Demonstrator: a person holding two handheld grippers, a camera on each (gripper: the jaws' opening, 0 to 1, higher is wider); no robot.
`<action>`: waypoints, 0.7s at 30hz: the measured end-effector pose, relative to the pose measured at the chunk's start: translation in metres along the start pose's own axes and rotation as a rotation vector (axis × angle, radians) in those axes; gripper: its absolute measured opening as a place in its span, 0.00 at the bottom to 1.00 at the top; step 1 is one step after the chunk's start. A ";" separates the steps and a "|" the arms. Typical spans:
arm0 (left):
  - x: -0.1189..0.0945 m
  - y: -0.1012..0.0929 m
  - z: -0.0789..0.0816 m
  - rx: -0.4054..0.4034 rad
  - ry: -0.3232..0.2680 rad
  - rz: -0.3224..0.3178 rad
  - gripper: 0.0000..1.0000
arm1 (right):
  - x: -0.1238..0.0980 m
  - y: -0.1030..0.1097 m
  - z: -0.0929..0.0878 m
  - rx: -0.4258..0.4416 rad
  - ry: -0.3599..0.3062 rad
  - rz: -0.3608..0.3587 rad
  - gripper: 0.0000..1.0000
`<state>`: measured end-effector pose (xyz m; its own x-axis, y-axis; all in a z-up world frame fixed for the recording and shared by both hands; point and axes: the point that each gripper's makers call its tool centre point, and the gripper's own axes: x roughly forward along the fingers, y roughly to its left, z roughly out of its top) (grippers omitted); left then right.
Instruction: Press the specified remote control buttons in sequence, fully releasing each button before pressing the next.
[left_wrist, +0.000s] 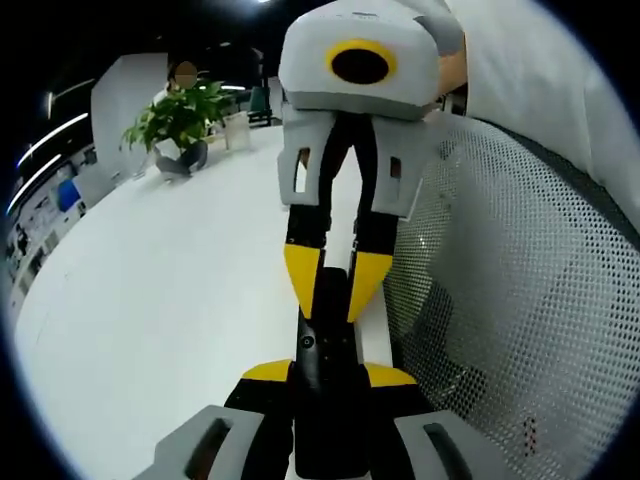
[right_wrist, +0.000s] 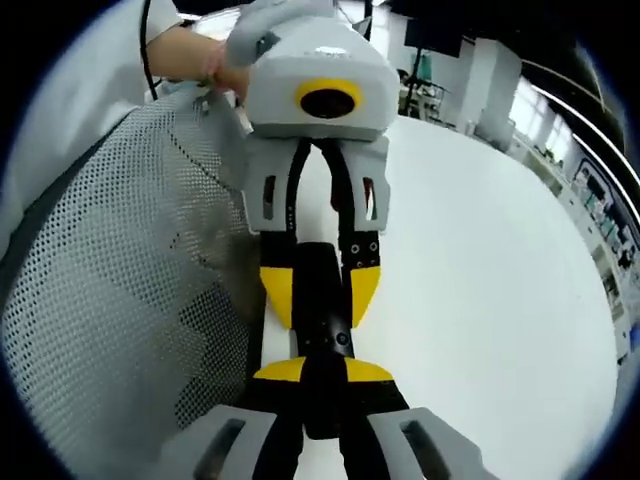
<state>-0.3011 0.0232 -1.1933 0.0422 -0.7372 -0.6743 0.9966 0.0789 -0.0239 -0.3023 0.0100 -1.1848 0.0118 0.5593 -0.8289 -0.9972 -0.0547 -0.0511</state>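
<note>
A: In the left gripper view, where's the remote control (left_wrist: 322, 375)?

B: Clamped between the left gripper (left_wrist: 326, 374) and its yellow tips, near the white table's (left_wrist: 160, 300) right edge. The right gripper (left_wrist: 334, 284) grips its far end. A mesh chair back (left_wrist: 500, 300) stands right; a potted plant (left_wrist: 178, 120) sits far left.

A: And the right gripper view?

B: The right gripper (right_wrist: 324, 372) is closed on the remote control (right_wrist: 322, 320); the left gripper (right_wrist: 320, 297) pinches the far end. The mesh chair back (right_wrist: 110, 290) is left.
</note>
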 end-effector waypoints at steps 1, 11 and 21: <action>0.000 0.000 0.000 0.000 0.000 0.001 0.23 | 0.000 -0.002 0.000 0.021 0.002 0.001 0.07; 0.000 0.001 0.000 -0.007 -0.011 0.009 0.23 | 0.001 -0.004 -0.001 -0.109 0.088 0.004 0.02; 0.001 0.001 0.000 -0.013 -0.011 0.014 0.23 | 0.001 -0.002 -0.002 -0.069 0.027 -0.044 0.02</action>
<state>-0.2998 0.0230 -1.1941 0.0570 -0.7433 -0.6665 0.9949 0.0980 -0.0242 -0.3001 0.0090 -1.1862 0.0582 0.5397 -0.8399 -0.9882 -0.0885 -0.1253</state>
